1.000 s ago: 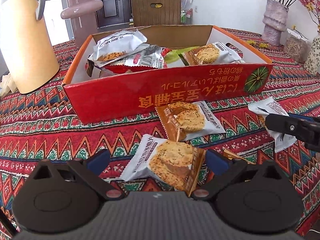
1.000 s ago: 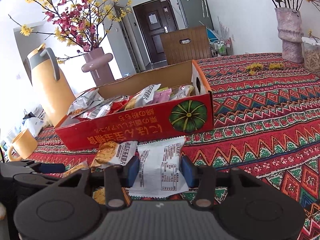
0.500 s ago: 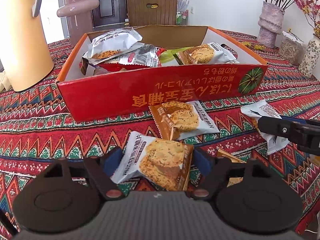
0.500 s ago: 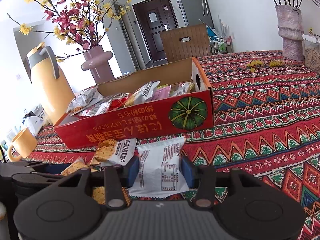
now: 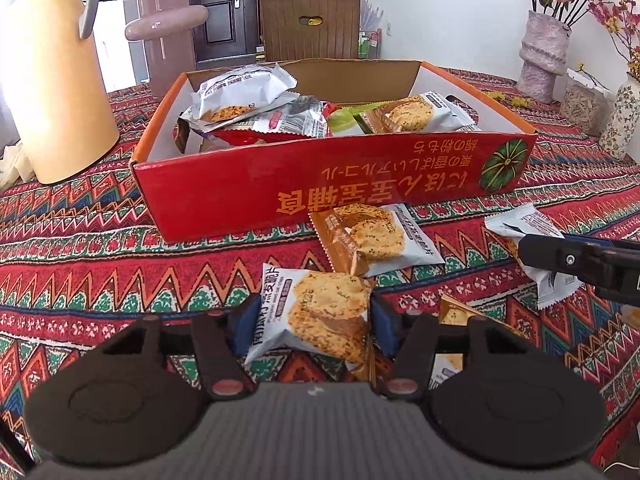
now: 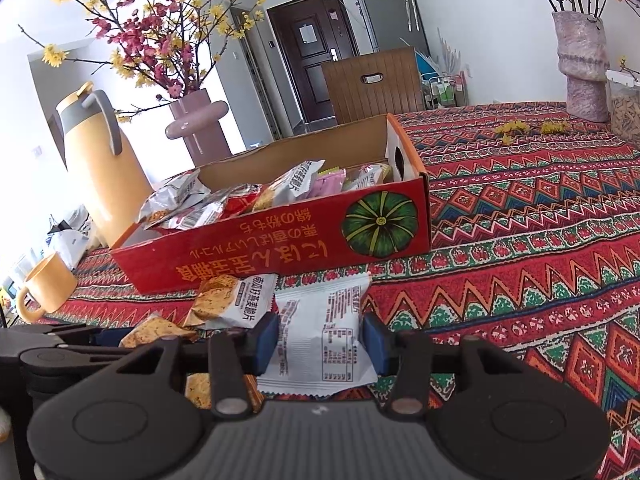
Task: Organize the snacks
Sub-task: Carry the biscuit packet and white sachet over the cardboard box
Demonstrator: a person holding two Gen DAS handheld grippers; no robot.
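Observation:
A red cardboard box (image 5: 328, 184) holding several snack packets stands on the patterned tablecloth; it also shows in the right wrist view (image 6: 280, 240). My left gripper (image 5: 312, 320) is shut on a white and orange cookie packet (image 5: 316, 312), its blue pads pressing both sides. Another cookie packet (image 5: 372, 240) lies in front of the box. My right gripper (image 6: 320, 338) is shut on a white packet (image 6: 324, 336) lying back side up; the packet also shows in the left wrist view (image 5: 532, 236).
A yellow thermos jug (image 5: 52, 92) and a pink vase (image 5: 168, 40) stand left of the box. Vases (image 5: 540, 56) stand at the far right. A yellow mug (image 6: 46, 288) sits at the left. More cookie packets (image 6: 228, 300) lie between the grippers.
My left gripper's fingers have closed from wide open onto the cookie packet. The right gripper stays shut on the white packet and has barely moved.

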